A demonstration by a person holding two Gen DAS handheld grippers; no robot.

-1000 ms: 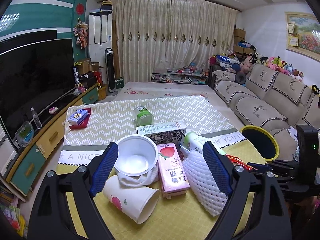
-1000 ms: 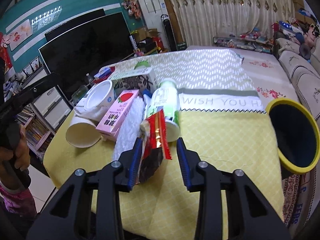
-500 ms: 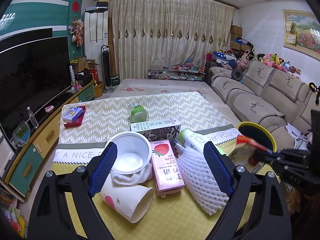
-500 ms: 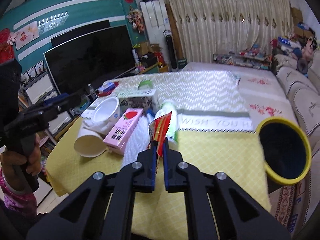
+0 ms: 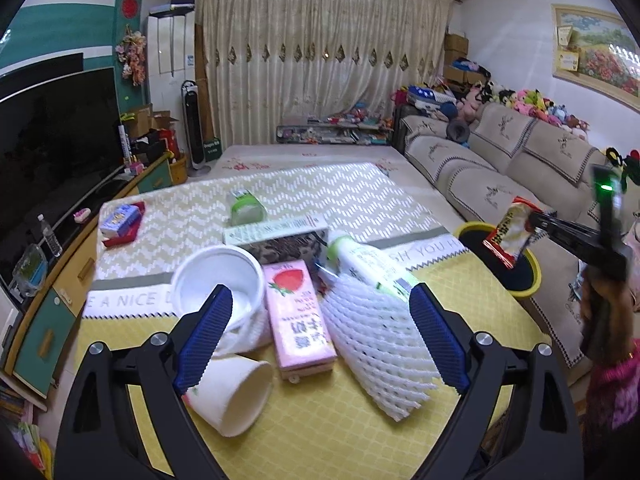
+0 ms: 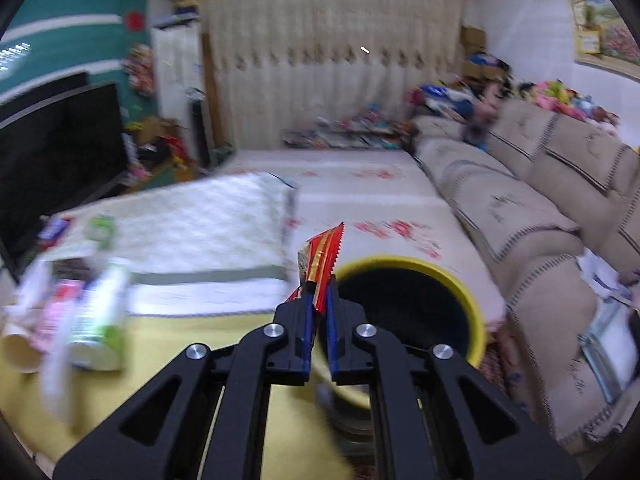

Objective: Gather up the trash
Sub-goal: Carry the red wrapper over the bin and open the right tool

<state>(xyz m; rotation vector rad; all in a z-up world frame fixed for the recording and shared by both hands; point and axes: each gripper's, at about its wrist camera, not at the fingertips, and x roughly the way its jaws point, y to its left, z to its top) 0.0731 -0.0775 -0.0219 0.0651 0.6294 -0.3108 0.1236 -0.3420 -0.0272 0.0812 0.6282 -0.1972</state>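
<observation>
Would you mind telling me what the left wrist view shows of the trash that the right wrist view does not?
Only the left wrist view shows the white foam net and the pink strawberry milk carton sharply, between the open left hand-held gripper. Only the right wrist view shows the right hand-held gripper shut on the red snack wrapper. Both show the wrapper at the yellow-rimmed bin.

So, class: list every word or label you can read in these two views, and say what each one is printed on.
"E A NICE D": tablecloth, left band, cut off by the white bowl.
"SH YOU H": same tablecloth, right band.
Pink strawberry carton: printed characters, not legible to me.
White-green bottle, long box, snack wrapper: print too small or blurred.
</observation>
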